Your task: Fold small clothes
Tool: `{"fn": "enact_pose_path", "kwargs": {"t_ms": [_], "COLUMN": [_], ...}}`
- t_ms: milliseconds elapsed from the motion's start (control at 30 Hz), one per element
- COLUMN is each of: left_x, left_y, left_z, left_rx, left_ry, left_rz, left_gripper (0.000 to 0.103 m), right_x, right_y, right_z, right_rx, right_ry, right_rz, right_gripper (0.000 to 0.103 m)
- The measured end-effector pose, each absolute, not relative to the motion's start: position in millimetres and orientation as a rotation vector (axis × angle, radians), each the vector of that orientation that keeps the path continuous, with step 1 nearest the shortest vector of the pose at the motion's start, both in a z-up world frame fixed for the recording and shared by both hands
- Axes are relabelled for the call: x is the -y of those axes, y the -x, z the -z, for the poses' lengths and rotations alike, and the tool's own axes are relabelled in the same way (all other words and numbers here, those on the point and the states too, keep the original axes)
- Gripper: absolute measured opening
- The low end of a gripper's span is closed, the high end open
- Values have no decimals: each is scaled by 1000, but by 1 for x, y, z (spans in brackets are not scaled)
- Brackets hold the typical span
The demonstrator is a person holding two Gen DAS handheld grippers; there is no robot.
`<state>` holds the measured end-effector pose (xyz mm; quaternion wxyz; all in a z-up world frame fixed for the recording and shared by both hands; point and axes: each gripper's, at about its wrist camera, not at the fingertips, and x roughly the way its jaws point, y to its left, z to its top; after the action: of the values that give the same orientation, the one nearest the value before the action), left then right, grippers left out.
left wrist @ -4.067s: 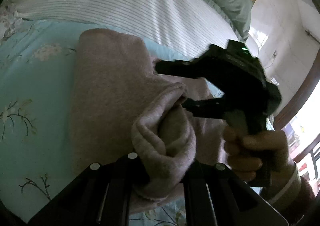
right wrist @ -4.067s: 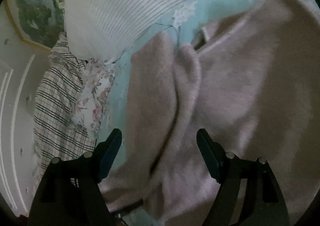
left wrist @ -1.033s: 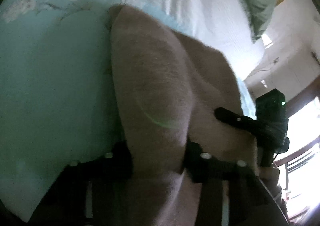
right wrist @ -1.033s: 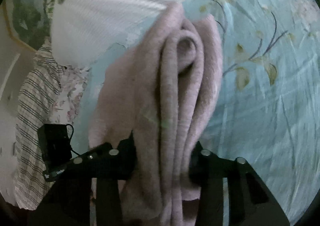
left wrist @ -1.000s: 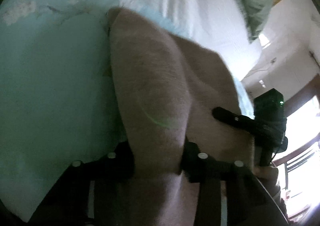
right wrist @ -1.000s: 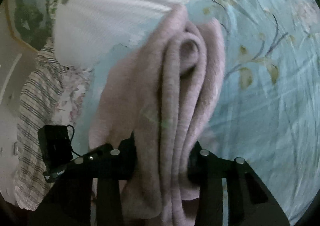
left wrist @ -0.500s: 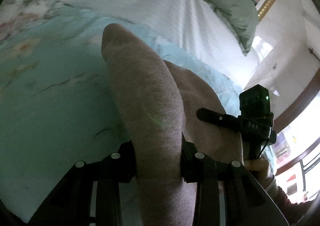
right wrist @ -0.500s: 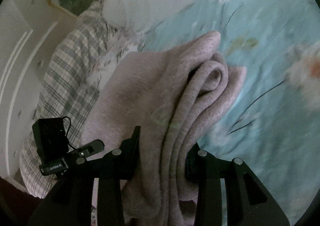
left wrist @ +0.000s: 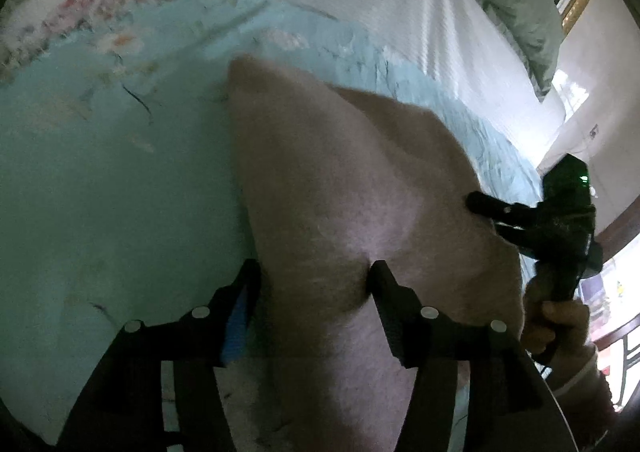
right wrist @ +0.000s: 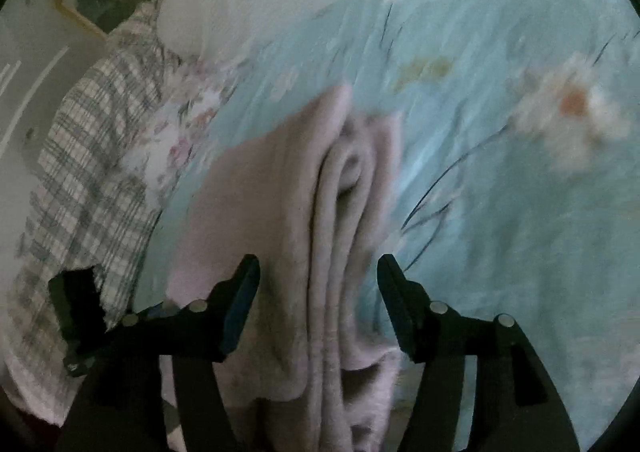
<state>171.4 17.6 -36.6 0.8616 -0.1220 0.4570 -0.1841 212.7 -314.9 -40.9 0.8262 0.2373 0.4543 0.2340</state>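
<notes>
Folded pink garment [left wrist: 340, 192] lying mid-frame between opening left tongs [left wrist: 314, 284] and opening right tongs [right wrist: 318, 280], pads clear of fabric.

Dim, greenish fisheye views with dark, curved corners; daylight glares from the window [left wrist: 624, 312] at right, and motion blur smears the bedsheet [right wrist: 500, 132].

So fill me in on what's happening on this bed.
A person holding a gripper in each hand is folding a pink garment on the floral blue bedspread. The garment lies folded in layers. Both the left gripper and right gripper are opening, their fingers straddling the fabric but no longer pinching it. It looks like the fold is being let go.
</notes>
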Motion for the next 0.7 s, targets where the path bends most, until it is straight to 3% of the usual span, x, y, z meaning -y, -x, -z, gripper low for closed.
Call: {"fn": "enact_pose_path", "kwargs": {"t_ms": [133,233,300,333,367,400,500,600,700], "left_x": [-33,-35,-29,-27,-22,-17,-3,5,11], "left_y": [-153,-141,-135,-134,-132,-131,-127,-123,-125], "left_z": [16,9,9,10,12,15,20,25,37], "left_rx": [-870,-841,-842,-845,-851,-861,-894,-913,-944], "left_ry": [270,290,299,297,291,280,240,200,188], "left_rz": [393,468,533,549,568,584,619,652,650], "left_gripper": [56,53,45,45,44,42,34,34,34], "right_x": [320,306,291,284,281,278,276,283,286], "right_y": [-212,-228,-243,-252,-259,-265,-270,-266,-279], "right_z": [4,1,13,22,29,34,17,-3,23], "right_rx": [-849,-872,-932,-969,-994,-1012,-932,-844,-956], "right_ry": [-475,-453,-427,-428,-444,-460,-476,-479,-452], "right_rz": [-503,-545,-532,-520,-523,-530,-568,-582,-521], "right_gripper": [62,56,50,37,14,7,8,8,9]}}
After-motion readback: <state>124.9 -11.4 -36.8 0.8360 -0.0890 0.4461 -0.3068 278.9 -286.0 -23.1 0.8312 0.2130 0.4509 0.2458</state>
